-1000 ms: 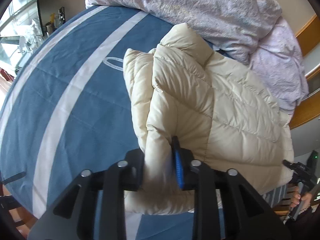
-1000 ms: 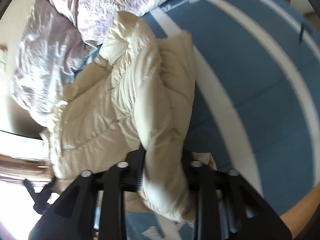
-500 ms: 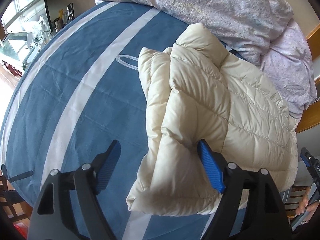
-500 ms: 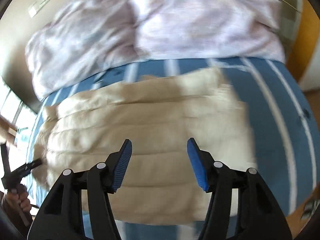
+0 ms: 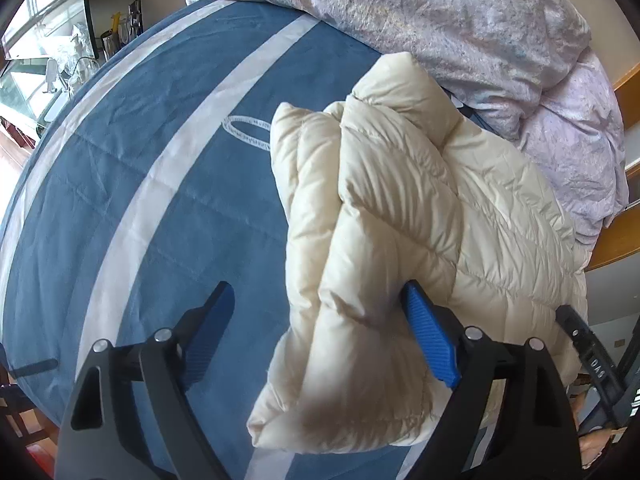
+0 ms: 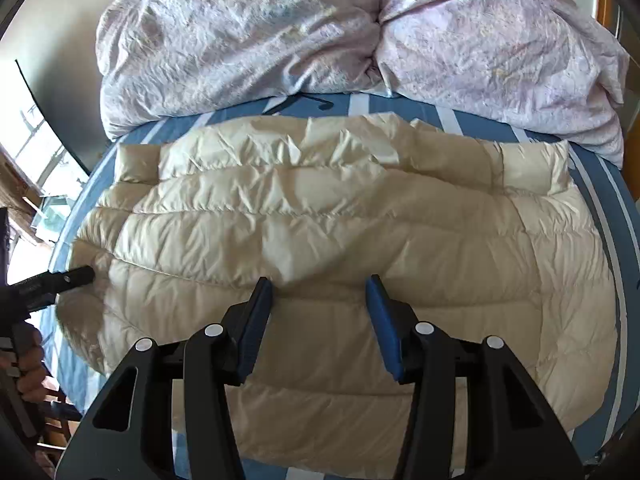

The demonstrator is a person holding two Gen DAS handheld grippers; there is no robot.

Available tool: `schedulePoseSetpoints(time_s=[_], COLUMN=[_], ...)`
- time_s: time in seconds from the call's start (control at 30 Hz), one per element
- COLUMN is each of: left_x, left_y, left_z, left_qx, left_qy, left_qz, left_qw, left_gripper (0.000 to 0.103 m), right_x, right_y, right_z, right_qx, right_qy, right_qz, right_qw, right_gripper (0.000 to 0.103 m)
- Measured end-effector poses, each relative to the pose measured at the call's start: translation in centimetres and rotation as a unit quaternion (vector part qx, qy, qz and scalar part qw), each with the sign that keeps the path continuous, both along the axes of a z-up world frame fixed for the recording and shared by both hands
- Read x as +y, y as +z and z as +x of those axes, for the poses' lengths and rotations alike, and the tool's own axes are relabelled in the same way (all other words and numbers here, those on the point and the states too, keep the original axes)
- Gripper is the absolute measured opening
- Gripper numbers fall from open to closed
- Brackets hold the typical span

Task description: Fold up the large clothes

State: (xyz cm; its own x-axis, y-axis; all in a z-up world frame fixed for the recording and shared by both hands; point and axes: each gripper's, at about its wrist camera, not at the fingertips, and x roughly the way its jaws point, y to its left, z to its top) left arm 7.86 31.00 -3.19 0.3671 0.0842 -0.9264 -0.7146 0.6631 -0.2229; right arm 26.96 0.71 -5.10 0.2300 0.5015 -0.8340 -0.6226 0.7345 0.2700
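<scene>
Jacket [image 6: 340, 240] x1 on bed; left hand-held gripper [image 5: 320, 320] opening, right [image 6: 320, 308] closing, both unclamped.

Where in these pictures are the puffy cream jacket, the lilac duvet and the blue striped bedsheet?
jacket [image 6: 340, 220], right wrist view, on its quilted back panel.
duvet [image 6: 248, 40], right wrist view, on the crumpled left mound.
bedsheet [image 5: 132, 152], left wrist view, on bare blue cloth beside a white stripe.

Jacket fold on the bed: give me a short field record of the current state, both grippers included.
garment: cream puffer jacket, folded, lying on the bed
surface: blue bedsheet with white stripes
behind garment: crumpled lilac duvet
left gripper: jaws opening, folded sleeve edge between them, not clamped
right gripper: jaws closing, above the jacket, nothing between them
</scene>
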Motion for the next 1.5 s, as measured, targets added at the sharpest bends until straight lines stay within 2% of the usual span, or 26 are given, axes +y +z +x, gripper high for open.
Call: schedulePoseSetpoints(time_s=[0.4, 0.7, 0.87, 0.93, 1.0, 1.07, 1.2, 1.27, 1.5], left_x=[2.2, 3.1, 2.7, 2.4, 2.1, 1.8, 1.2, 0.8, -1.4], left_y=[-0.6, -2.1, -2.4, -2.4, -2.3, -2.2, -1.6, -0.8, 3.6], left_z=[1.9, 3.7, 4.2, 4.3, 4.3, 4.3, 4.0, 3.8, 4.1], left_qx=[0.008, 0.028, 0.030, 0.022, 0.008, 0.000, -0.021, -0.031, -0.084], left_qy=[0.006, 0.012, 0.010, 0.009, 0.006, 0.007, 0.007, 0.004, -0.008], left_qz=[-0.012, -0.020, -0.021, -0.026, -0.041, -0.044, -0.046, -0.044, -0.038], left_qw=[0.9999, 0.9993, 0.9993, 0.9994, 0.9991, 0.9990, 0.9987, 0.9986, 0.9957], left_gripper=[0.086, 0.089, 0.087, 0.081, 0.064, 0.056, 0.029, 0.021, 0.015], right_x=[2.1, 2.6, 2.5, 2.5, 2.6, 2.8, 2.8, 2.8, 2.9], right_y=[-3.6, -3.9, -3.9, -4.0, -4.0, -4.1, -4.1, -4.1, -4.2], right_z=[0.7, 0.6, 0.5, 0.5, 0.5, 0.5, 0.7, 0.8, 1.0], right_qx=[0.041, 0.043, 0.041, 0.041, 0.040, 0.041, 0.041, 0.042, 0.044], right_qy=[0.012, 0.017, 0.020, 0.022, 0.024, 0.025, 0.028, 0.029, 0.031], right_qz=[-0.026, -0.035, -0.034, -0.035, -0.036, -0.036, -0.035, -0.035, -0.032], right_qw=[0.999, 0.998, 0.998, 0.998, 0.998, 0.998, 0.998, 0.998, 0.998], right_gripper=[0.052, 0.053, 0.053, 0.053, 0.053, 0.053, 0.053, 0.053, 0.053])
